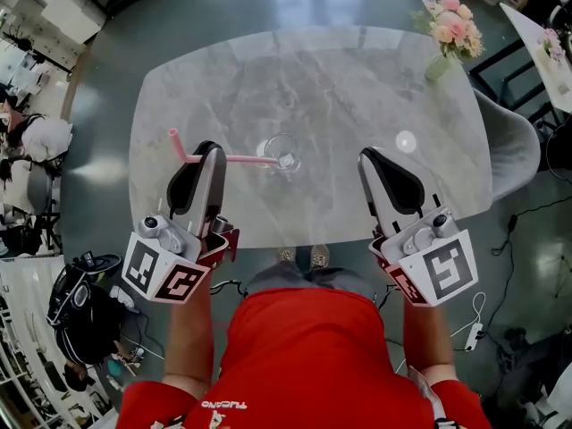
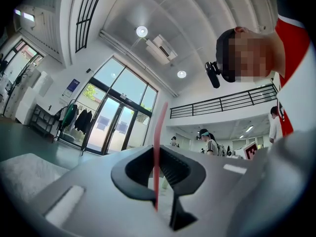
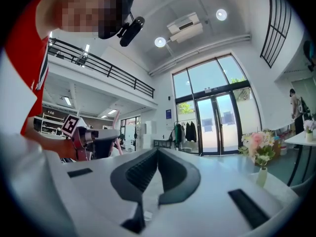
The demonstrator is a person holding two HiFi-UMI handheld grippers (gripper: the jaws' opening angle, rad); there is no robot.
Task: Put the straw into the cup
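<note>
A pink straw (image 1: 239, 159) lies level above the marble table (image 1: 357, 88), its bent end at the left and its other end reaching the rim of the clear glass cup (image 1: 281, 154). My left gripper (image 1: 208, 151) is shut on the straw near its bend. In the left gripper view the straw (image 2: 158, 147) stands pinched between the closed jaws of the left gripper (image 2: 157, 154). My right gripper (image 1: 374, 157) hovers right of the cup, shut and empty. In the right gripper view the right gripper (image 3: 158, 153) shows its jaws closed on nothing.
A small vase of pink flowers (image 1: 449, 27) stands at the table's far right corner, and the flowers (image 3: 259, 149) also show in the right gripper view. A grey chair (image 1: 517, 146) sits beyond the table's right edge. The person's red shirt (image 1: 304, 356) fills the near side.
</note>
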